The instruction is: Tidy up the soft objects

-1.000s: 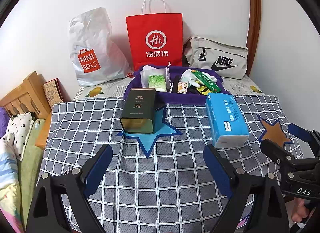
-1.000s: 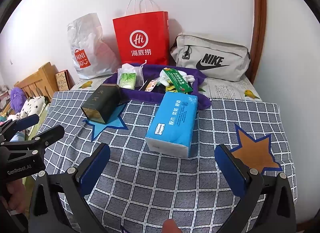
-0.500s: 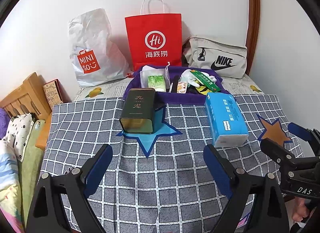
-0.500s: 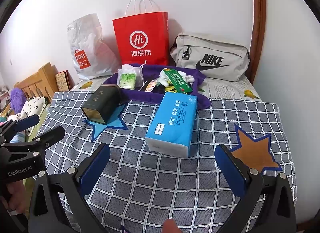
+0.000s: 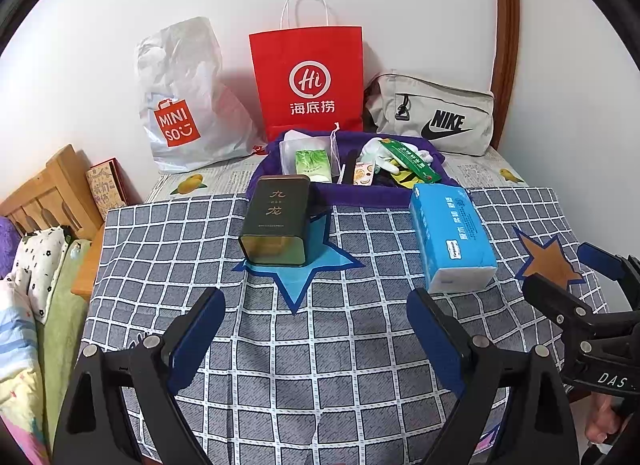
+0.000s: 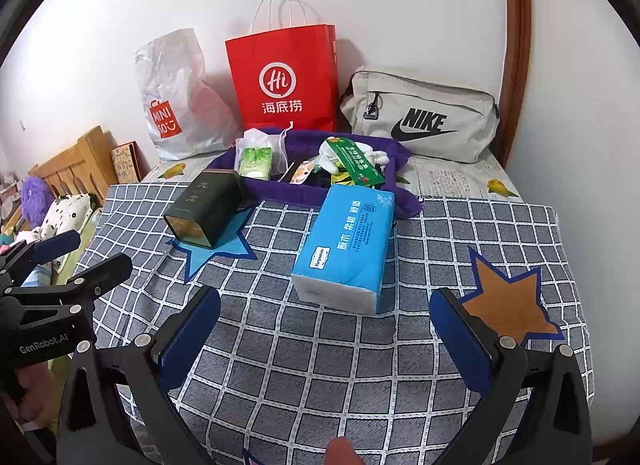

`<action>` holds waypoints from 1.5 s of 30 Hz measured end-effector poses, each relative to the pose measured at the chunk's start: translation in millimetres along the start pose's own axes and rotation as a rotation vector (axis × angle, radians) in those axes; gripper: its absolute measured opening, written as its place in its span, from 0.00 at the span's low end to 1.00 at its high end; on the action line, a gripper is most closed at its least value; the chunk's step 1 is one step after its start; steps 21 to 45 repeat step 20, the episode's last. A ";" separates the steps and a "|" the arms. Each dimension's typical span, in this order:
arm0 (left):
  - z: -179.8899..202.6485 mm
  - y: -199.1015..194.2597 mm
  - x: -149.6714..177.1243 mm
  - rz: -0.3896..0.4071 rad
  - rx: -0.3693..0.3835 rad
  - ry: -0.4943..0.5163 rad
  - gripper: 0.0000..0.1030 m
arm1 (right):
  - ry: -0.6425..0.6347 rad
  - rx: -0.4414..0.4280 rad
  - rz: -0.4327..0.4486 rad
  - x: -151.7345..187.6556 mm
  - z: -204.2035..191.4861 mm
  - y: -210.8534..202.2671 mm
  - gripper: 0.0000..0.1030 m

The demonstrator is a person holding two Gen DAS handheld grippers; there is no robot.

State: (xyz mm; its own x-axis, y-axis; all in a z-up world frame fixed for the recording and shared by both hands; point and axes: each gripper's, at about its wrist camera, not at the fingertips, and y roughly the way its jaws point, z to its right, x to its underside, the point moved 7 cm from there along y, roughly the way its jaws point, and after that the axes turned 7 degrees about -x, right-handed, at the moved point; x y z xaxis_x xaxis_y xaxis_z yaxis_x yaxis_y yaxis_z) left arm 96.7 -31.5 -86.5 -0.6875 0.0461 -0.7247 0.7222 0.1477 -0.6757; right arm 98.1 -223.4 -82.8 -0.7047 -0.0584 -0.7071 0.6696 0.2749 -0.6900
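Note:
A blue tissue pack (image 5: 452, 237) (image 6: 346, 243) lies on the checked cloth (image 5: 320, 345) (image 6: 320, 365), right of a dark green tin (image 5: 278, 221) (image 6: 206, 211) that rests on a blue star. Behind them a purple cloth tray (image 5: 360, 195) (image 6: 304, 195) holds a green packet, white gloves and small packets. My left gripper (image 5: 316, 325) is open over bare cloth in front of the tin. My right gripper (image 6: 326, 329) is open just in front of the tissue pack. Neither holds anything.
Against the wall stand a white plastic bag (image 5: 184, 97), a red paper bag (image 5: 308, 77) and a grey pouch (image 5: 432, 117). An orange star (image 6: 508, 305) marks the cloth at right. A wooden headboard (image 5: 44, 193) and bedding lie left. The table edge drops at right.

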 end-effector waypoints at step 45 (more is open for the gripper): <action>1.1 0.1 0.6 0.001 0.010 -0.003 0.89 | -0.001 -0.003 -0.001 0.8 -1.5 0.4 1.00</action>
